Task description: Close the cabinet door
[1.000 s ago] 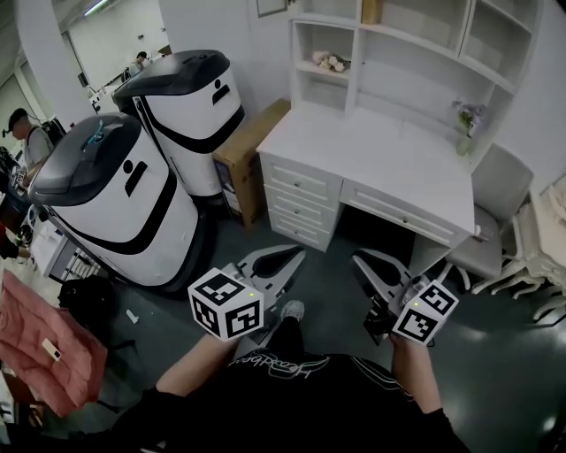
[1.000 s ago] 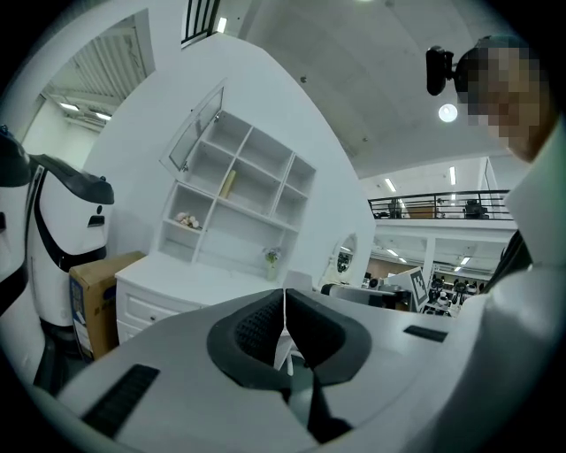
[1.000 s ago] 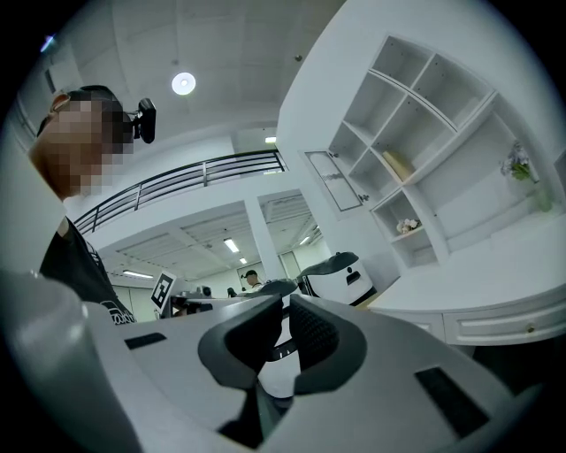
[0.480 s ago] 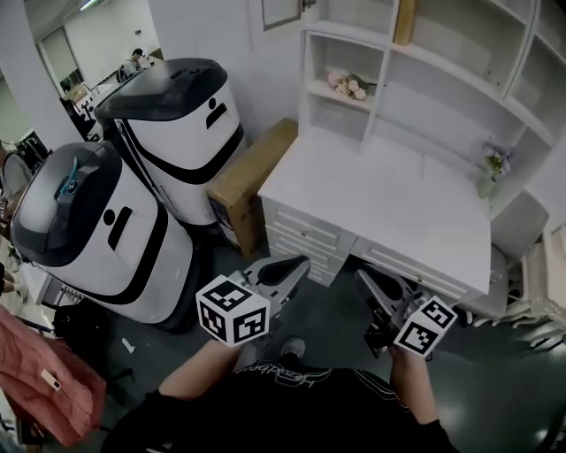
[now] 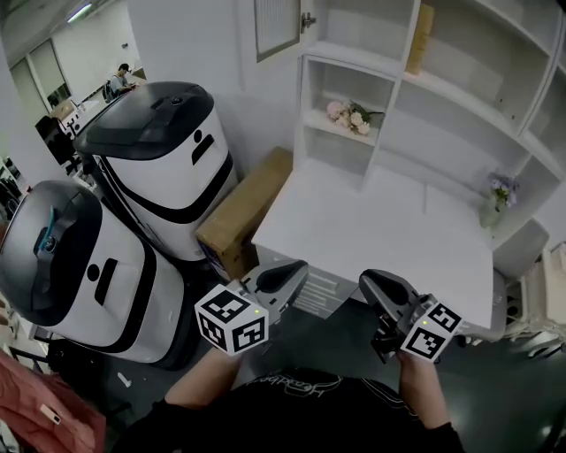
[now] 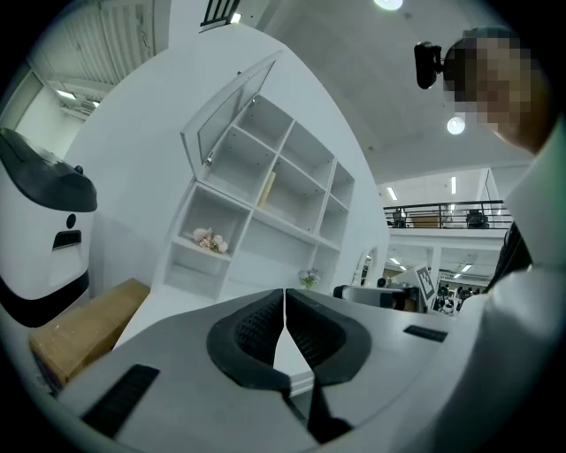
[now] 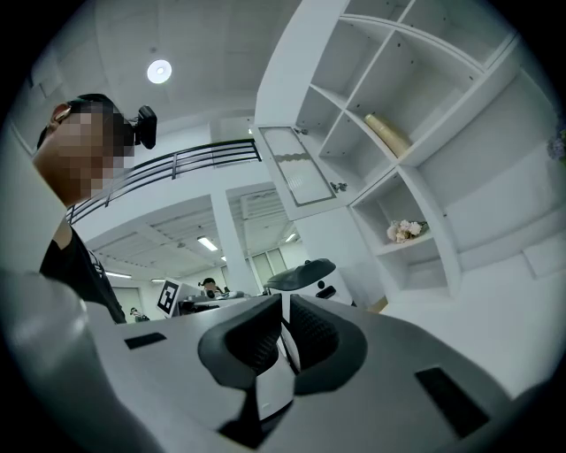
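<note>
Two empty tools, the left gripper [image 5: 296,268] and right gripper [image 5: 368,280], hang with jaws pressed together before the white desk [image 5: 398,234]; the cabinet door [image 5: 276,26] above stands open.

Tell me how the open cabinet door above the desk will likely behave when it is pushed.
The cabinet door is a framed flat panel, so it probably stays stiff and swings on its hinged edge rather than bending. It looks thin, so it is likely light and a gentle push may suffice. Its grey inset may be glass, so pushing the frame seems safer.
</note>
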The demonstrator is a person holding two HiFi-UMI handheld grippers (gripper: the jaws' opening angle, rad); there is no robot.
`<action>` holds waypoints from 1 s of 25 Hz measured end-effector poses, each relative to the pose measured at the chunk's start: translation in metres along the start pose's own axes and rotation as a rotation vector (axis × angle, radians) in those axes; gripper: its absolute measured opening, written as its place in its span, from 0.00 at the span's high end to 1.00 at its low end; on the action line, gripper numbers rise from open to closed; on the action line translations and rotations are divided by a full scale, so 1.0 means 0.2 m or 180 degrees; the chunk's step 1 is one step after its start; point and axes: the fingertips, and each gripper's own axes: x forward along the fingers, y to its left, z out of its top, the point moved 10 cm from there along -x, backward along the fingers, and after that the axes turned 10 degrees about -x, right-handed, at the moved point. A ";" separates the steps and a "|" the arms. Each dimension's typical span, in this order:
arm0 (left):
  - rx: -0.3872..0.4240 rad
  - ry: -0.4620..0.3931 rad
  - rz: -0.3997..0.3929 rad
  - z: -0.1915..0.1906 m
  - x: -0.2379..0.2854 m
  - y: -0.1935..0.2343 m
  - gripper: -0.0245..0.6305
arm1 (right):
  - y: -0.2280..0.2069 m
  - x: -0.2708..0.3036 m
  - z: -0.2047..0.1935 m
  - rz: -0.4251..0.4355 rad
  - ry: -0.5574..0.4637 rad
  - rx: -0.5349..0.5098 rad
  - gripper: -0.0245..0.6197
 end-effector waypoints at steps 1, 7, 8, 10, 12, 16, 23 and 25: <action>0.0009 -0.0013 -0.0008 0.03 0.03 0.02 0.92 | -0.03 0.01 0.01 -0.0012 -0.0005 -0.0002 0.88; 0.0186 -0.0164 0.0058 0.22 0.14 0.09 0.92 | -0.23 0.06 0.11 -0.0032 -0.0142 -0.0051 0.88; 0.0186 -0.0205 0.0083 0.25 0.16 0.11 0.92 | -0.27 0.07 0.13 -0.0014 -0.0165 -0.0067 0.88; 0.0190 -0.0282 0.0155 0.31 0.21 0.15 0.92 | -0.35 0.11 0.19 0.0040 -0.0193 -0.0103 0.88; 0.0241 -0.0365 0.0272 0.39 0.26 0.19 0.92 | -0.43 0.15 0.24 0.0092 -0.0210 -0.0129 0.88; 0.0406 -0.0597 0.0488 0.56 0.37 0.28 0.92 | -0.62 0.26 0.33 0.0237 -0.0225 -0.0184 0.88; 0.0652 -0.0935 0.0935 0.87 0.47 0.50 0.68 | -0.96 0.39 0.45 0.0424 -0.0214 -0.0252 0.88; 0.0701 -0.1044 0.1097 0.93 0.47 0.55 0.67 | -1.05 0.40 0.46 0.0464 -0.0208 -0.0232 0.88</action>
